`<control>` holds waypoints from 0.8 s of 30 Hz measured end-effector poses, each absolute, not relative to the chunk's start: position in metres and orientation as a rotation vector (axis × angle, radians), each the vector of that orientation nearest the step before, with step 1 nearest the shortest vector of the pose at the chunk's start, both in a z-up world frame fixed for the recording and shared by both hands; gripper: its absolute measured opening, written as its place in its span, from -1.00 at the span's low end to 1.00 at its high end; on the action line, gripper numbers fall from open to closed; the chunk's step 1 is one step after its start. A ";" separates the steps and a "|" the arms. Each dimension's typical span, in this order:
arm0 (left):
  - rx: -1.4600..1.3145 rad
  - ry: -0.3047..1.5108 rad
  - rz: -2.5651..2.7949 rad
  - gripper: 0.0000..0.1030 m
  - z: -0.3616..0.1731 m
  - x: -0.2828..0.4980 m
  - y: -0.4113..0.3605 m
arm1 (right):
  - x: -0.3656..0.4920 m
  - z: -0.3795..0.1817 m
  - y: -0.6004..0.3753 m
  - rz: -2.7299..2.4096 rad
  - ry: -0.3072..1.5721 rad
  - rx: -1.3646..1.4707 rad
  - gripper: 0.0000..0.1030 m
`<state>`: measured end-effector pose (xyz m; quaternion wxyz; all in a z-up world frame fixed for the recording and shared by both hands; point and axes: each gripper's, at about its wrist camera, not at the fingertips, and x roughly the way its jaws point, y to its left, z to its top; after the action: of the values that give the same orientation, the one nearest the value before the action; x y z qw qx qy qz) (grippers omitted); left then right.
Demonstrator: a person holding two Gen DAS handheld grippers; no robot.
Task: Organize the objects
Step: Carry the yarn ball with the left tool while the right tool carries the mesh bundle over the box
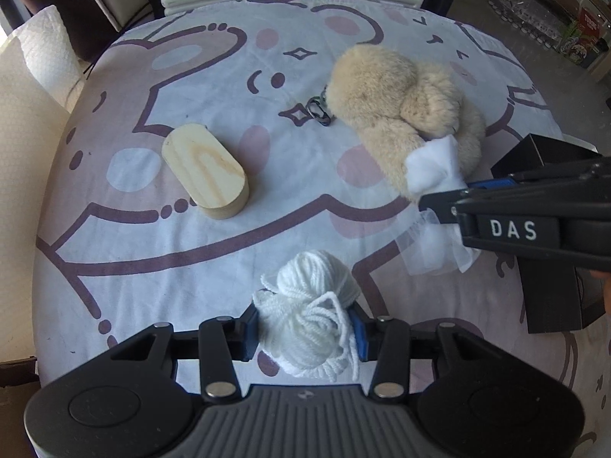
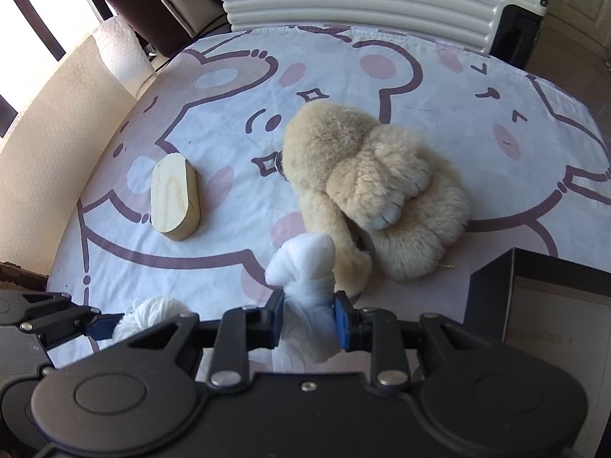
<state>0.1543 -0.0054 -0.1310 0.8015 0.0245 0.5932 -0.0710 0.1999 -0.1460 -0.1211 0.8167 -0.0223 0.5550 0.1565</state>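
- Yarn point(image 1: 309, 316) sits squeezed between the blue pads of the left gripper point(image 1: 305, 334) in the left wrist view; the jaws stand narrow and clamp the white ball at its sides, loose strands spilling toward the camera.
- In the same view the right gripper point(image 1: 443, 206) reaches in from the right edge, closed on a white gauzy cloth point(image 1: 431, 168) just in front of the beige plush toy point(image 1: 401, 103). A black box point(image 1: 553, 305) lies behind that gripper, at the right edge of the printed sheet point(image 1: 191, 76).
- The wooden block point(image 1: 206, 171) rests well apart to the left, its long axis slanting from upper left to lower right.
- From the right wrist view, the right gripper point(image 2: 309, 320) pinches the white gauzy cloth point(image 2: 305, 267) with narrow jaws; the bundle stands up between the pads, beside the plush toy point(image 2: 374, 191).
- The open black box point(image 2: 534, 297) lies directly to the right of this gripper, much nearer to it than to the left gripper point(image 2: 107, 324), seen low on the left with the yarn point(image 2: 152, 313).
- I judge the box the likely drop point: the cloth would go right, the yarn across farther.
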 end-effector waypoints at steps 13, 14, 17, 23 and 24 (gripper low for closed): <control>-0.001 1.139 -0.040 -0.10 -0.086 0.138 0.006 | 0.170 -0.085 -0.159 0.280 1.107 -0.041 -0.45; -0.002 1.131 -0.038 -0.10 -0.083 0.136 0.006 | 0.167 -0.082 -0.160 0.272 1.101 -0.040 -0.45; -0.001 1.110 -0.035 -0.10 -0.073 0.130 0.006 | 0.158 -0.072 -0.164 0.254 1.086 -0.032 -0.45; 0.011 1.079 -0.033 -0.10 -0.057 0.116 0.002 | 0.140 -0.056 -0.173 0.223 1.064 -0.009 -0.45; 0.014 1.074 -0.032 -0.10 -0.055 0.114 0.001 | 0.137 -0.054 -0.175 0.217 1.061 -0.009 -0.45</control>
<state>0.1142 0.0009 -0.0552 0.8590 0.0067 0.5117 -0.0152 0.1365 -0.1753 -0.0541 0.8570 -0.0042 0.5048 0.1032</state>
